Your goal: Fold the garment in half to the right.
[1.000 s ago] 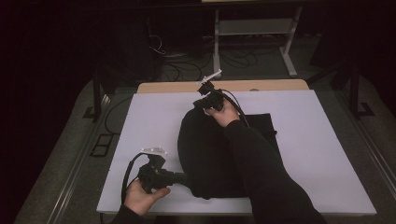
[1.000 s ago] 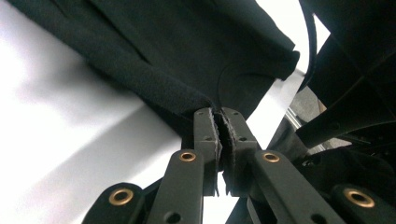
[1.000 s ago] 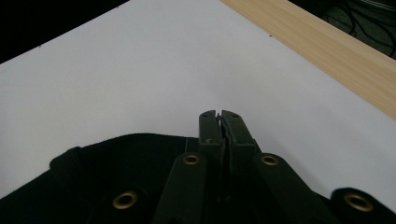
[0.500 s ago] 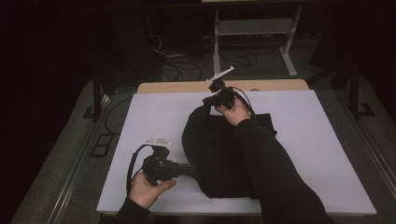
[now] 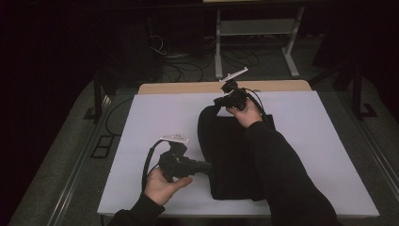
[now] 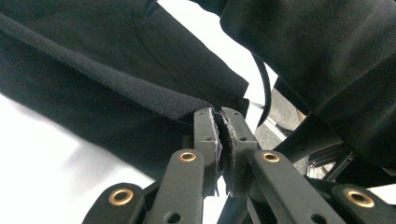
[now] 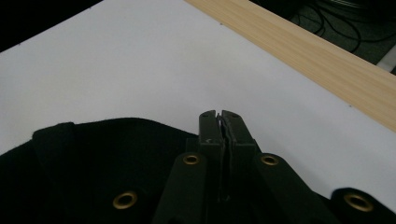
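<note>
Left hand-held gripper (image 6: pixel 219 122) pinches black garment (image 5: pixel 230 155) hem; cloth matte, folded.

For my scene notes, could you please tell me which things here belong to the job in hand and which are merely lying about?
In the job:
- black garment
- left hand-held gripper, shut on its near edge
- right hand-held gripper, shut on its far edge
- white table

Lying about:
- floor cables
- metal stand

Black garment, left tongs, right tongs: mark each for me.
black garment (image 5: pixel 228 155): high view, middle of the cloth on the white sheet.
left tongs (image 6: pixel 219 122): left gripper view, tips pinched on the garment's edge.
right tongs (image 7: pixel 219 116): right gripper view, closed tips at the garment's far edge.
</note>
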{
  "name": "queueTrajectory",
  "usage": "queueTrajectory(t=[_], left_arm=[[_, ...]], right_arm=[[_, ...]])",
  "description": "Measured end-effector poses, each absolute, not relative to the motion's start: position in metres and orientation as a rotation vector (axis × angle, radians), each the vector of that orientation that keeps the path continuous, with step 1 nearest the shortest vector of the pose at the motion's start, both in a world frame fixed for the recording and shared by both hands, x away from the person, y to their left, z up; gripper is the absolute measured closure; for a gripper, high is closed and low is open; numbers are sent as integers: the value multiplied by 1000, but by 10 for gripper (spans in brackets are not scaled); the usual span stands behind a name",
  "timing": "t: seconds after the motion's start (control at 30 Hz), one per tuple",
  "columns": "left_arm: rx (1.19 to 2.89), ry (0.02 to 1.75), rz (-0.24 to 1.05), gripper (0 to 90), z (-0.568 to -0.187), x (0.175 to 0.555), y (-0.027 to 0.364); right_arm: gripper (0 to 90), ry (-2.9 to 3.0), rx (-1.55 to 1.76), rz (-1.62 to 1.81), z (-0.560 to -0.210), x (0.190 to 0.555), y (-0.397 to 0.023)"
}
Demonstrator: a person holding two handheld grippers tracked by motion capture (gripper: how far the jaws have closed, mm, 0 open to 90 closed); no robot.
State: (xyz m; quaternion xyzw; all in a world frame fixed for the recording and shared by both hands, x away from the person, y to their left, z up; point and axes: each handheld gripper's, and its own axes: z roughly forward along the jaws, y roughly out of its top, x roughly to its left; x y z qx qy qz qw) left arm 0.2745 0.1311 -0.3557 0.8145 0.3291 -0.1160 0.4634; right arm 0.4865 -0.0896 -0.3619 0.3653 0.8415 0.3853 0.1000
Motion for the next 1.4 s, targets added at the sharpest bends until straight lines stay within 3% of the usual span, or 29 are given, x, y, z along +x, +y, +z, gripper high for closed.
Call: queueTrajectory(t=[1.4], left_arm=[[2017,709,-468,842,-373,288,45]], right_arm=[[859,2402,1196,1166,-372,484,-156]])
